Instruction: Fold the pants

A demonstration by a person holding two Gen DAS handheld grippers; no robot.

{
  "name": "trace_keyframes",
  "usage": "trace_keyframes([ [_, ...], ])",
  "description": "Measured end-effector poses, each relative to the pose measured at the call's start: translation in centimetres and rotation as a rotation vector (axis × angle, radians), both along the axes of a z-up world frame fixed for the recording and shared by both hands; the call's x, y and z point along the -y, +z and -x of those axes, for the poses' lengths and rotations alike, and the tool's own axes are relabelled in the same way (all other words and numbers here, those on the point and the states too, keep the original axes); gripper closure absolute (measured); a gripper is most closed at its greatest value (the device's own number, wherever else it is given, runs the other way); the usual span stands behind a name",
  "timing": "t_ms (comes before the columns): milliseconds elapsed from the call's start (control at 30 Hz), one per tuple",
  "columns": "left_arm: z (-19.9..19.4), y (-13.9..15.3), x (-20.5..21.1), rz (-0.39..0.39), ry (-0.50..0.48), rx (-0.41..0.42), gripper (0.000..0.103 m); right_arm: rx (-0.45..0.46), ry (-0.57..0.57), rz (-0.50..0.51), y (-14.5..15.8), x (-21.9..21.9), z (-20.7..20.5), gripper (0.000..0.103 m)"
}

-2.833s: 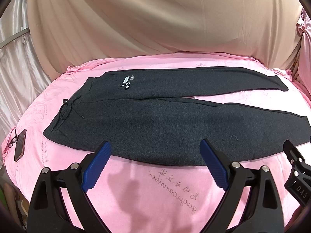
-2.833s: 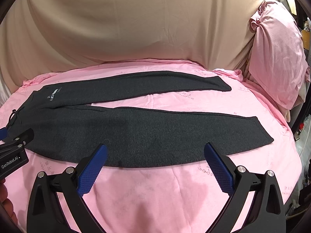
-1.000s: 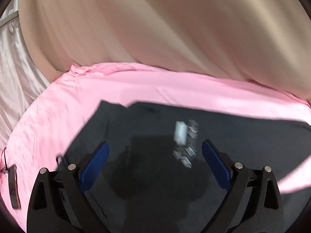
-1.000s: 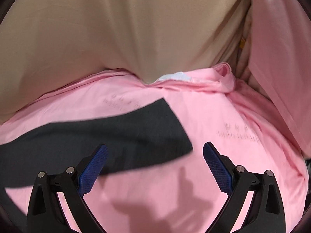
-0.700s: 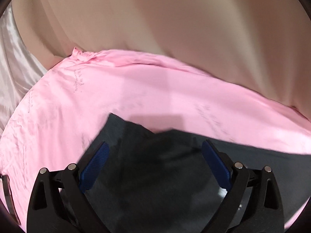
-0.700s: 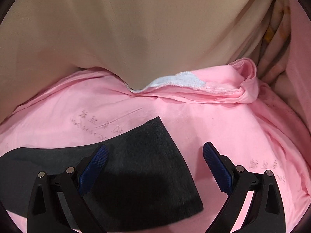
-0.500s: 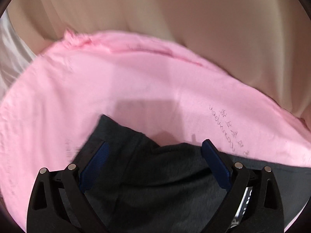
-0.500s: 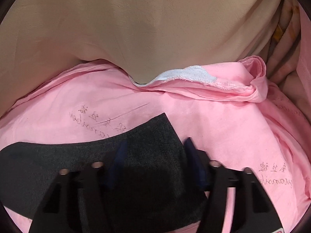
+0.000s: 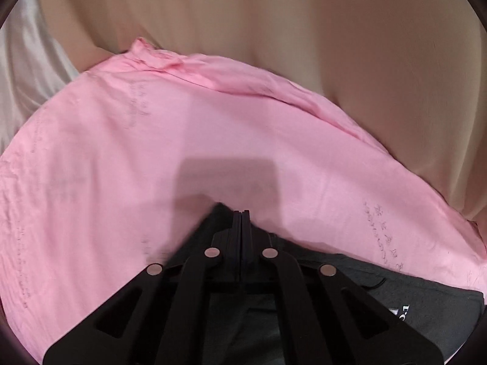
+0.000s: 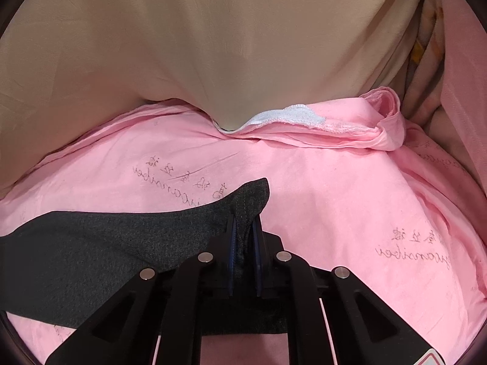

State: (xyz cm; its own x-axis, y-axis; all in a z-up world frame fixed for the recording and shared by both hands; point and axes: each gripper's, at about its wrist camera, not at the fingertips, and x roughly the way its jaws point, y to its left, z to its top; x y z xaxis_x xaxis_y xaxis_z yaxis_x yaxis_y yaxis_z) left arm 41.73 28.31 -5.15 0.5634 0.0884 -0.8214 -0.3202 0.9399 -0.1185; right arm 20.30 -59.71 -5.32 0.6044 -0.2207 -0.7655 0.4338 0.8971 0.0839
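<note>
Dark grey pants lie on a pink bed sheet. In the left wrist view my left gripper (image 9: pixel 241 213) is shut on the far waistband corner of the pants (image 9: pixel 411 307), whose white printed logo shows at the lower right. In the right wrist view my right gripper (image 10: pixel 243 222) is shut on the hem of the far pant leg (image 10: pixel 106 243), and the cloth bunches up between the blue pads. The leg runs off to the left. The rest of the pants is hidden below both grippers.
The pink sheet (image 9: pixel 121 167) with grey script prints spreads all around. A beige curtain (image 10: pixel 213 45) hangs behind the bed's far edge. A rumpled sheet fold with white trim (image 10: pixel 292 115) lies at the far edge. A pink pillow (image 10: pixel 459 60) stands at the right.
Both grippers moved from the near side to the far edge of the pants and lowered. Both jaws were open before; now each has shut on the cloth.
</note>
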Motion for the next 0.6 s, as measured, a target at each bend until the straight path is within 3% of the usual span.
trace_keyframes([
  [133,0.2,0.4,-1.1,0.043,-0.003,-0.002,0.102,0.007,0.004,-0.01,0.4,0.3,0.4,0.095],
  [200,-0.2,-0.1,-1.2,0.099,-0.006,-0.043,0.093,0.0,0.005,-0.005,0.3,0.2,0.4,0.095],
  [267,-0.7,-0.7,-1.5,0.135,-0.008,-0.061,0.052,-0.007,0.005,0.001,0.7,-0.6,0.9,0.095],
  [300,-0.8,-0.9,-1.4,0.137,0.001,-0.068,0.02,-0.01,0.005,0.001,0.9,-0.8,1.0,0.095],
  [333,-0.8,-0.9,-1.5,0.119,0.028,-0.057,0.013,-0.015,0.004,0.002,0.8,-0.7,0.9,0.095],
  [400,-1.1,-1.2,-1.7,0.103,0.059,-0.045,0.014,-0.02,0.004,0.005,0.5,-0.8,0.4,0.095],
  [467,-2.1,-2.1,-1.8,0.154,0.033,-0.067,0.045,-0.028,0.004,0.006,0.2,-0.8,0.2,0.095],
  [500,-2.3,-2.1,-1.3,0.106,0.037,-0.075,0.058,-0.031,0.005,0.007,0.0,-0.9,0.1,0.095],
  [533,-2.6,-2.1,-0.4,0.056,0.006,-0.087,0.081,-0.035,0.003,0.008,-0.2,-1.0,0.0,0.095],
  [600,-2.6,-1.9,0.7,-0.015,-0.024,-0.102,0.087,-0.033,0.001,0.01,-0.4,-1.1,0.0,0.095],
])
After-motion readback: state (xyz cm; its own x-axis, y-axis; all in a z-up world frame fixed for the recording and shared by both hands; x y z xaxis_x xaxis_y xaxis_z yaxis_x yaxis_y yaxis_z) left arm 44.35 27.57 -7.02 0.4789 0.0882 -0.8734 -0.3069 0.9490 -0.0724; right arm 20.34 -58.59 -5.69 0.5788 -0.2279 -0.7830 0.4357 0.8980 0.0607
